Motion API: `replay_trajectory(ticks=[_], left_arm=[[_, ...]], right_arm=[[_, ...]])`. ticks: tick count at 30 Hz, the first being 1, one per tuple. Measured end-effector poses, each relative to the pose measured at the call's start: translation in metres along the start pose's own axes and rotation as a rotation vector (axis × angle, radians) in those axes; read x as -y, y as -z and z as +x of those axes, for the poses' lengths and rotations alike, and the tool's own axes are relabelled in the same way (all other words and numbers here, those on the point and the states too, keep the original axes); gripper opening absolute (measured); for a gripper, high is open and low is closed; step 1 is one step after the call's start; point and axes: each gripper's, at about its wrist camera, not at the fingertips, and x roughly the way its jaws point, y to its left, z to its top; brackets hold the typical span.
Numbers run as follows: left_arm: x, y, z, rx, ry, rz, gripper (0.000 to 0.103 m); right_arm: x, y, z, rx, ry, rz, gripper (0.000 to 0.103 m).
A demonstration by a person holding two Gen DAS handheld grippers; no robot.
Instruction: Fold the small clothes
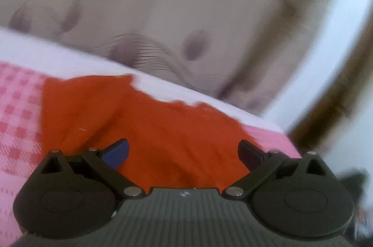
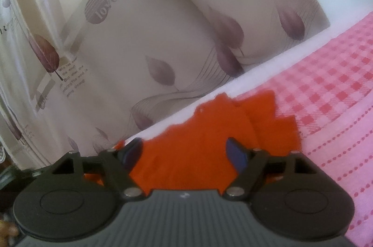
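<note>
Nearby, leaf-print curtain (image 2: 130, 37), pink checked cloth (image 2: 326, 74)

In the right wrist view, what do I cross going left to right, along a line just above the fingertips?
Leaf-print curtain → white edge strip → orange garment, with the right gripper open over it → pink checked cloth.

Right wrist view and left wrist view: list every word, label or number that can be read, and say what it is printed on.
"love": on the curtain, beside a striped purple circle, right wrist view.
"Who has seen the wind?": partly legible, small print beside the brown leaf; the lines beneath it are too blurred.
Small dark marks near the curtain's top left: unreadable.
Left wrist view: no readable text.
</note>
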Motion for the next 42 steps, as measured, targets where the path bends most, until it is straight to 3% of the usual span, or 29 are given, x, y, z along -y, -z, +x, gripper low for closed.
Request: replay_trajectory(ticks=[3,7,9,11,15,20,29,36,42], left_arm=[[-0.031,-0.019,0.005,0.072,-0.14,-0.093,0.094],[-0.062,-0.027,-0.036,0.247,-0.355,-0.2,0.099],[-0.082,-0.024,-0.054,0.259,-0.345,-0.282,0.099],[-0.092,-0.019,-0.066,0.229,-0.318,-0.301,0.099],[-0.089,-0.002,-0.071,0.139,-0.186,-0.229,0.102],[-0.08,0.015,-0.049,0.012,-0.13,-0.091,0.102],[-0.068,0.019,-0.026,-0.008,-0.128,0.085,0.103],[-0.075,0.007,-0.013,-0.03,-0.044,0.078,0.102],[-0.059,0.013,-0.01,-0.042,-0.105,0.164,0.101]], right_arm=[[-0.001,0.001,-0.001,0.01,0.008,-0.003,0.079],[0.0,0.001,0.0,0.008,0.002,0.0,0.081],[0.0,0.002,0.0,0.008,0.0,-0.001,0.082],[-0.001,0.002,0.0,0.011,0.002,-0.005,0.083],[-0.002,0.002,0.0,0.012,0.011,-0.01,0.083],[-0.005,0.002,0.001,0.005,0.03,-0.026,0.083],[-0.011,0.003,0.006,-0.012,0.065,-0.062,0.085],[-0.012,0.004,0.007,-0.019,0.085,-0.073,0.085],[-0.015,0.004,0.01,-0.027,0.109,-0.084,0.085]])
